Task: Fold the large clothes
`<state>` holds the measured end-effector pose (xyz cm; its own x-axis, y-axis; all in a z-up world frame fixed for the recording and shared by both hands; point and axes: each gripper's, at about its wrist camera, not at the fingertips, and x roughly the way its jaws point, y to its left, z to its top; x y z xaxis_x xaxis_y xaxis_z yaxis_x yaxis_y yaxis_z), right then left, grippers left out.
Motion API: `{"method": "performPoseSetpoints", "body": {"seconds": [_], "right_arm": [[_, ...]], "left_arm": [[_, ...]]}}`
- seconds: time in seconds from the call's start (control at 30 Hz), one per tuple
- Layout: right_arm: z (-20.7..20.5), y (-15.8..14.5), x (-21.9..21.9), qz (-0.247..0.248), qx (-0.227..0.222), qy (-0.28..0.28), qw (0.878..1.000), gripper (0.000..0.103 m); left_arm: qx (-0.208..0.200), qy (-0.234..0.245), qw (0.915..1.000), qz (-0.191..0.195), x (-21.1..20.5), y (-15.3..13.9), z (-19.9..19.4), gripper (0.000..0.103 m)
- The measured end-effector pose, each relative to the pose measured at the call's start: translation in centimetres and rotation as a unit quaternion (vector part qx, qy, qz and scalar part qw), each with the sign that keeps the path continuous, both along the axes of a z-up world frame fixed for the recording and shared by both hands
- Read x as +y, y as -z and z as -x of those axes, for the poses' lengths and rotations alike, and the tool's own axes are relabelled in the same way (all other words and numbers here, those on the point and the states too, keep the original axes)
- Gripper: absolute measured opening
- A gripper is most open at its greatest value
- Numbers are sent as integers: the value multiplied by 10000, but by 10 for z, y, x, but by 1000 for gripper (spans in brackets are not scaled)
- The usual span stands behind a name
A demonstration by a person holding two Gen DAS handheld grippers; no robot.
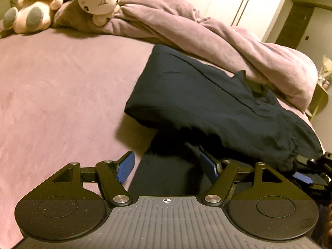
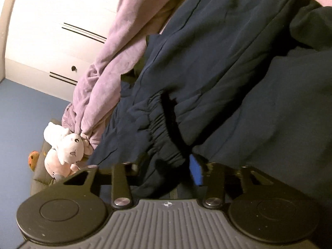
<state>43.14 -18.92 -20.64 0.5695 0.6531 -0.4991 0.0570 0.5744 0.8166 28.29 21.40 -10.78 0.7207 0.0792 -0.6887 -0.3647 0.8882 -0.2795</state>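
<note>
- The right claw (image 2: 164, 172) is seen closed on the elastic waistband (image 2: 164, 132) of the trousers (image 2: 217, 62).
- The left claw (image 1: 166, 166) is seen wide open over a lower layer of cloth, nothing held.
- The trousers lie on the bed (image 1: 62, 83), part-folded, beside the blanket (image 1: 207, 31).
- The fabric is judged soft, light and limp; hems or waistband are best taken.
- No containers are seen.
</note>
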Motion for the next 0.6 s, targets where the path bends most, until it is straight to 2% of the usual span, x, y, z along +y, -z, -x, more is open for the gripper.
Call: {"method": "performPoseSetpoints", "body": {"seconds": [0.03,0.13,0.27,0.37,0.5,0.57,0.6], "right_arm": [[0,-1,2,33,-21,-28,10000,22],[2,-10,8,178,-259,-133,9994,11],[13,-49,9,892,-1125,-20,9896,8],[16,-81,0,1472,-1684,346,9741,7],[12,-99,-26,2239,-1886,947,9515,9],[7,-95,-37,2360,-1675,1093,9509,16],[6,-89,-44,2161,-1498,1092,9586,24]], "left_arm": [[10,-2,10000,-24,0,0,-1,75],[2,-22,10000,-61,1,-1,-1,75],[-32,-37,9999,-109,1,-5,-6,75],[-38,-4,9998,-214,-1,-8,-11,75],[55,126,9995,-295,-7,-5,-24,76],[133,147,9993,-319,-11,0,-31,76],[160,151,9993,-317,-13,2,-33,76]]}}
